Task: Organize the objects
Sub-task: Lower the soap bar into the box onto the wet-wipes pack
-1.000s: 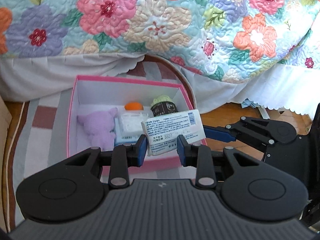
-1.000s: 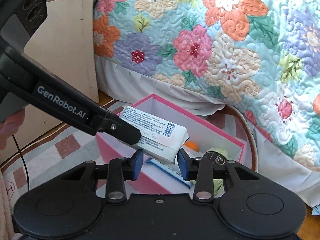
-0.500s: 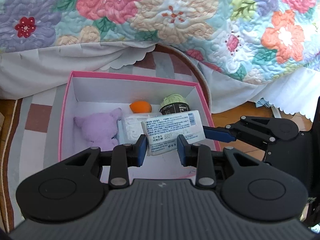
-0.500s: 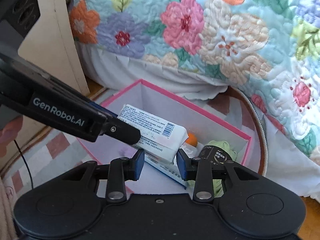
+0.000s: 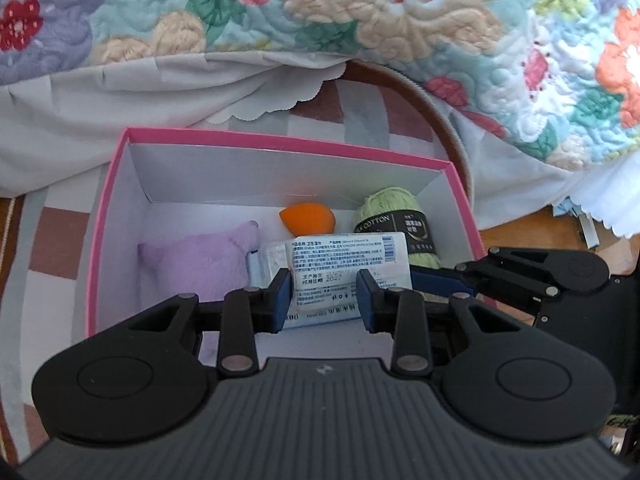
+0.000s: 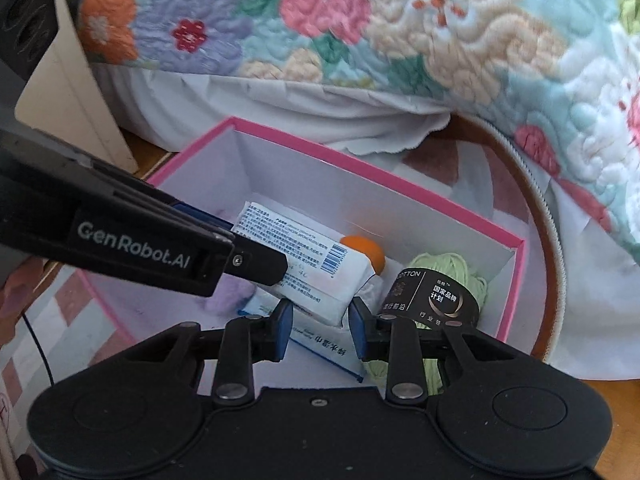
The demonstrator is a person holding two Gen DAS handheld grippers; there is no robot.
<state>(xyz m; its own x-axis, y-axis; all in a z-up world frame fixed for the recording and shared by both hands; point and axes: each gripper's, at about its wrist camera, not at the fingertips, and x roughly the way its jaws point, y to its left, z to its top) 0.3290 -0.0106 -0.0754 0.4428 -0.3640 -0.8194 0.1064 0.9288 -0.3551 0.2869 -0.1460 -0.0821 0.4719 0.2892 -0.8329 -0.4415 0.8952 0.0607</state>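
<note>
My left gripper [image 5: 324, 300] is shut on a white printed packet [image 5: 348, 268] and holds it inside the pink box [image 5: 280, 140]. My right gripper [image 6: 320, 330] grips the same packet [image 6: 304, 264] at its other end. In the box lie a purple plush toy [image 5: 200, 264], an orange sponge [image 5: 306, 220], a green cotton yarn ball [image 5: 396, 220] and a flat blue-edged wipes pack [image 6: 332, 350]. The left gripper's arm [image 6: 132, 248] crosses the right wrist view.
The box stands on a striped rug [image 5: 52, 248] against a bed with a floral quilt [image 5: 320, 12] and white skirt [image 5: 120, 92]. A beige panel [image 6: 72, 80] stands to the left. Wooden floor [image 5: 532, 228] shows at the right.
Both grippers have moved forward and down with the packet, from above the box's front edge to inside the box. The box looms larger.
</note>
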